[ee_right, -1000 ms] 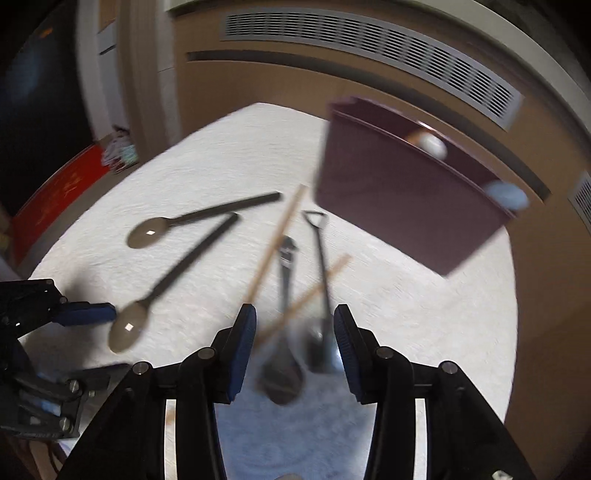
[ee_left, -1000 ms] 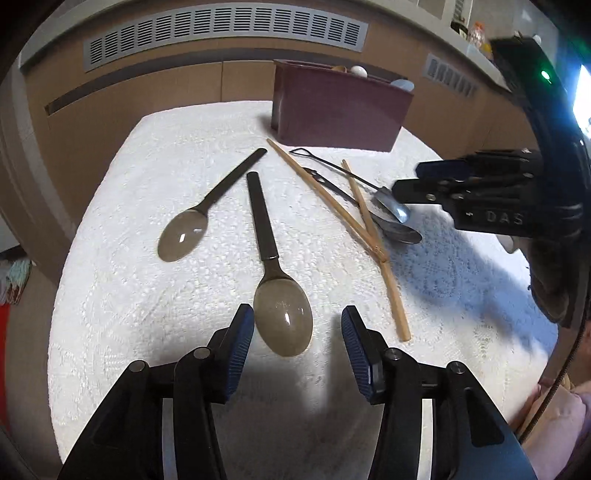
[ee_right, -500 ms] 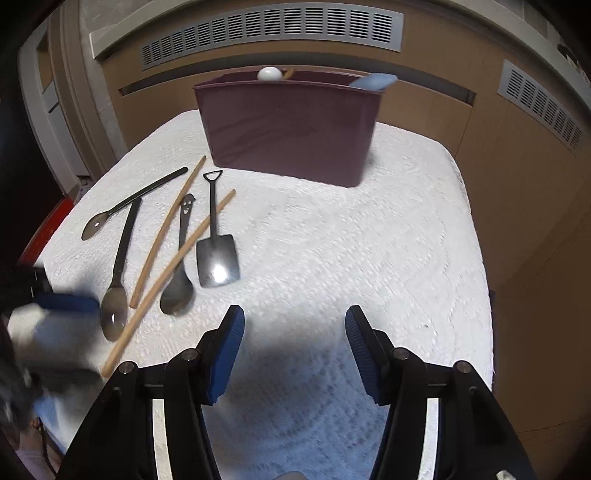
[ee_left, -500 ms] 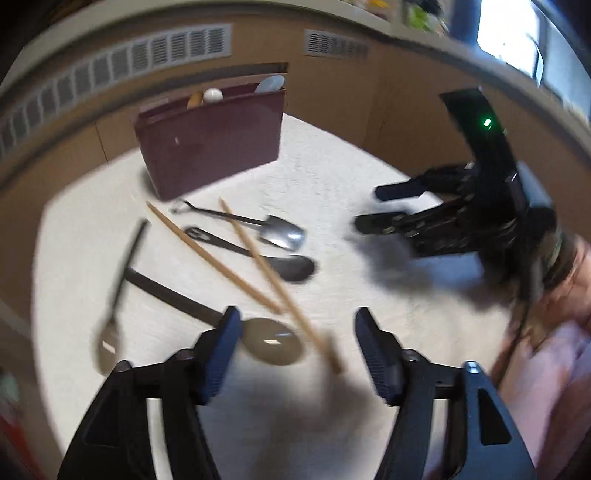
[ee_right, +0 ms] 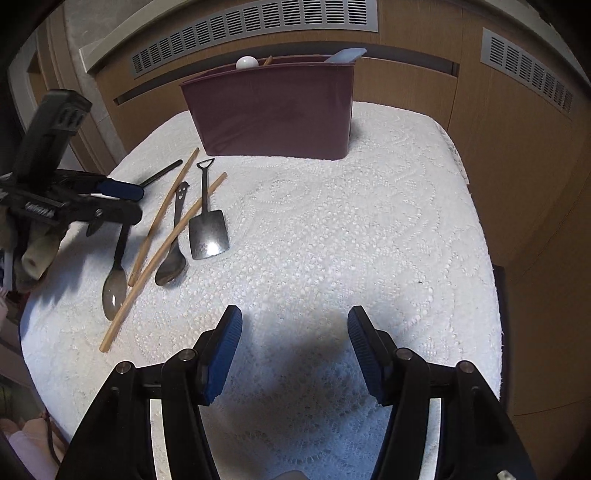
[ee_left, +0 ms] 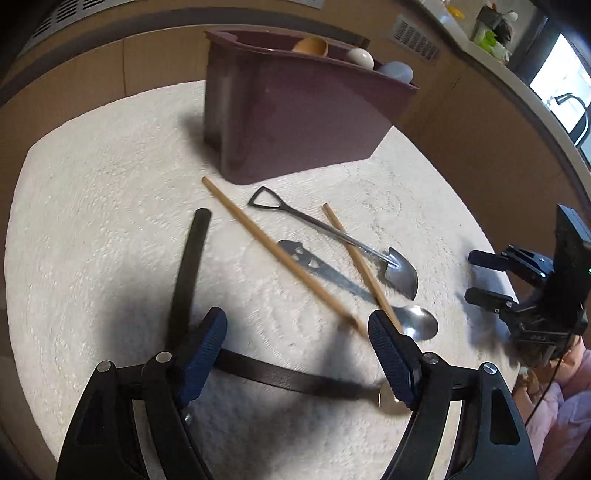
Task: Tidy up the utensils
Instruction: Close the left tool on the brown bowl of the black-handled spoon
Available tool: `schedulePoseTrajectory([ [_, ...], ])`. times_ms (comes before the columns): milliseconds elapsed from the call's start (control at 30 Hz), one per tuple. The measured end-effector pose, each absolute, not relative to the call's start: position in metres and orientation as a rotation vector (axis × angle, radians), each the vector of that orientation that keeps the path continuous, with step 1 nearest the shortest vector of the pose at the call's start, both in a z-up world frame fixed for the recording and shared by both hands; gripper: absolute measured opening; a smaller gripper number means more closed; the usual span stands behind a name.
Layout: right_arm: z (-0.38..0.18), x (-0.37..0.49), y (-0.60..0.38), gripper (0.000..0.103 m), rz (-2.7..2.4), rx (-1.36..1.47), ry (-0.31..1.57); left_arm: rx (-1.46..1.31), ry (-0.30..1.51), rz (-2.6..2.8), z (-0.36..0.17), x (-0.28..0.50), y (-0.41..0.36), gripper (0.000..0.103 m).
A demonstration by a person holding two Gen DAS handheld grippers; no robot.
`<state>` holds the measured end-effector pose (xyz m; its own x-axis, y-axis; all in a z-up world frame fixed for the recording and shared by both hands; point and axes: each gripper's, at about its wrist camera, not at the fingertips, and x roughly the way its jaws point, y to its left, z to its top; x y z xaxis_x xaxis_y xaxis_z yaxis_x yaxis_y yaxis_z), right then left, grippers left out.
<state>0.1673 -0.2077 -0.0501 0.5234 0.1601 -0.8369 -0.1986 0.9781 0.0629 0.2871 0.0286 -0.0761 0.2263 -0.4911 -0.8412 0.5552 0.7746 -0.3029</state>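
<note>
Both grippers released, left one now over the utensils

The left gripper (ee_left: 297,352), jaws just widened and empty, has swung over a dark spoon (ee_left: 295,378) and the chopsticks (ee_left: 280,254); the right gripper (ee_right: 294,349), also freshly opened and holding nothing, has pulled back over bare cloth-covered surface (ee_right: 369,221). Beyond lie the shovel spoon (ee_right: 207,230) and maroon bin (ee_right: 273,110), so a pickup looks next.

White lace tablecloth (ee_right: 369,229) – wood-panelled wall (ee_right: 498,122) behind, slatted vents (ee_right: 255,26); bright window (ee_left: 561,77) right.
</note>
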Motion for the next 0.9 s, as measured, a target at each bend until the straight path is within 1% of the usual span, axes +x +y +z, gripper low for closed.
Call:
schedulePoseTrajectory([
  [67,-0.05,0.166,-0.208,0.06,0.212,-0.044,0.998,0.066,1.156,-0.728,-0.075,0.276,0.038,0.079],
  [133,-0.051,0.166,-0.208,0.062,0.214,-0.044,0.998,0.131,1.161,-0.722,-0.074,0.251,0.044,0.08],
  [300,-0.051,0.169,-0.204,0.062,0.23,-0.042,1.002,0.304,1.152,-0.787,-0.074,0.18,0.034,0.081],
  [433,-0.048,0.17,-0.197,0.062,0.244,-0.052,0.994,0.443,1.021,-0.757,-0.064,0.14,0.006,0.081],
  [500,-0.046,0.169,-0.195,0.062,0.252,-0.055,0.99,0.45,1.001,-0.79,-0.057,0.138,-0.01,0.08],
  [533,-0.045,0.169,-0.194,0.062,0.254,-0.056,0.99,0.448,1.01,-0.809,-0.055,0.141,-0.018,0.078],
  [567,-0.045,0.169,-0.193,0.062,0.255,-0.058,0.989,0.449,1.021,-0.807,-0.057,0.147,-0.024,0.071],
  [600,-0.044,0.168,-0.192,0.062,0.256,-0.062,0.986,0.45,1.045,-0.798,-0.059,0.155,-0.029,0.067],
  [633,-0.043,0.167,-0.192,0.062,0.257,-0.064,0.983,0.449,1.068,-0.792,-0.06,0.162,-0.032,0.06],
  [667,-0.042,0.165,-0.193,0.063,0.258,-0.065,0.98,0.45,1.094,-0.781,-0.064,0.171,-0.034,0.055],
  [733,-0.041,0.162,-0.195,0.063,0.257,-0.068,0.972,0.447,1.146,-0.755,-0.074,0.184,-0.035,0.048],
  [900,-0.044,0.161,-0.198,0.063,0.265,-0.083,0.972,0.449,1.164,-0.737,-0.074,0.19,-0.048,0.048],
])
